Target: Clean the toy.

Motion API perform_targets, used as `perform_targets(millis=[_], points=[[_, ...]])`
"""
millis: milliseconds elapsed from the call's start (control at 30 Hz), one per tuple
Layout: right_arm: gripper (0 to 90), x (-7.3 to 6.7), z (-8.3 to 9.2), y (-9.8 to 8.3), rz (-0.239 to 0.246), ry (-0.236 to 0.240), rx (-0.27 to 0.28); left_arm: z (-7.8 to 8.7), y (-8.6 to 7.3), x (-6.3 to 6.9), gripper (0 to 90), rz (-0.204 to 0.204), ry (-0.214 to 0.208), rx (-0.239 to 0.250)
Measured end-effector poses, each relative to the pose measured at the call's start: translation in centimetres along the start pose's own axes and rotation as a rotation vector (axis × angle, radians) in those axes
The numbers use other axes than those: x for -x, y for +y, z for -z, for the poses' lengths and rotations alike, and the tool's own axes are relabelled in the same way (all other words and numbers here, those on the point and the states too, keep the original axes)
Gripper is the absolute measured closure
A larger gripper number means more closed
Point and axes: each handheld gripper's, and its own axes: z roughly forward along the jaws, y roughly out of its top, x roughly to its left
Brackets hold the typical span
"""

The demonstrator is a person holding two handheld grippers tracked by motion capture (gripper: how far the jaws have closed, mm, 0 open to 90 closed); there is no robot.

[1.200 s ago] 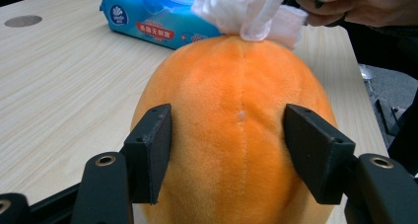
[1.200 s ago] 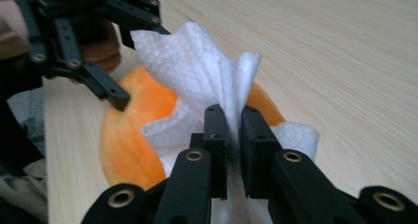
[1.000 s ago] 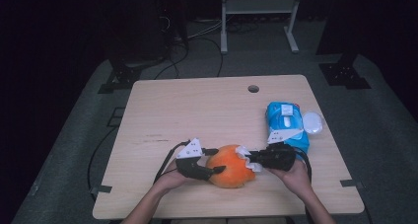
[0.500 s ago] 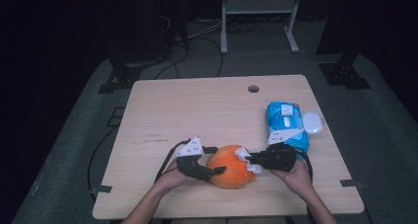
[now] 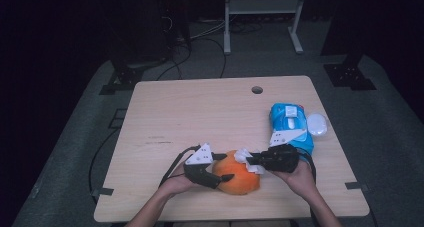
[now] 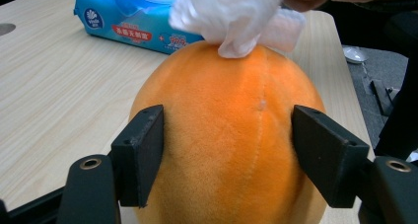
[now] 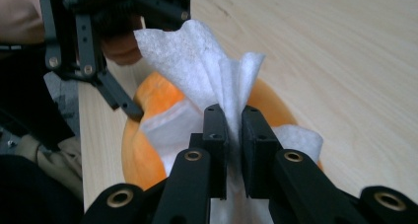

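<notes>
Jaws on the right gripper (image 7: 231, 118) are clenched on a white wipe (image 7: 207, 71), bunched between the pads and pressed onto the top of the orange plush ball (image 6: 226, 130). Left gripper (image 6: 226, 150) jaws straddle the ball at its sides and have just been closing; the left pad looks to be touching the plush, the right pad shows a thin gap, so no firm clamp visible

Ball (image 5: 239, 173) sits on the table (image 5: 200, 112) close to the near edge, left gripper (image 5: 224, 170) on its left, right gripper (image 5: 250, 159) coming in from its right. Blue wipes pack (image 5: 291, 124) lies beyond the ball to the right, just past the right gripper and near the table's right edge; a small white lid (image 5: 317, 123) lies just beside the pack on its edge side. Wide bare tabletop runs beyond and left of the ball, up to the cable hole (image 5: 257, 90) near the far edge
</notes>
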Motion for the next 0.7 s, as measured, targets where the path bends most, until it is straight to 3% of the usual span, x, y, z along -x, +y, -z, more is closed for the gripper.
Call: perform_targets(millis=[133,300,367,433,567,700], points=[[81.4,0.1,0.3,-0.5,0.011,-0.003,-0.027,0.1,0.0,-0.5,18.5,0.067,0.011,0.005],[81.4,-0.2,0.7,0.1,0.017,0.000,-0.001,-0.1,0.0,-0.1,27.5,0.021,-0.008,-0.008],[81.4,-0.4,0.5,0.4,0.022,0.000,0.018,-0.1,0.1,0.1,27.7,0.015,-0.007,-0.009],[81.4,-0.6,0.1,0.4,0.033,0.003,-0.002,0.0,0.1,0.1,25.3,0.018,-0.009,-0.011],[81.5,-0.9,-0.3,0.0,0.051,0.008,-0.031,0.4,0.4,-0.4,12.4,0.077,-0.010,0.016],[81.4,-1.1,-0.1,-0.1,0.071,0.043,-0.041,0.4,0.0,-1.1,6.9,0.148,-0.013,0.008]])
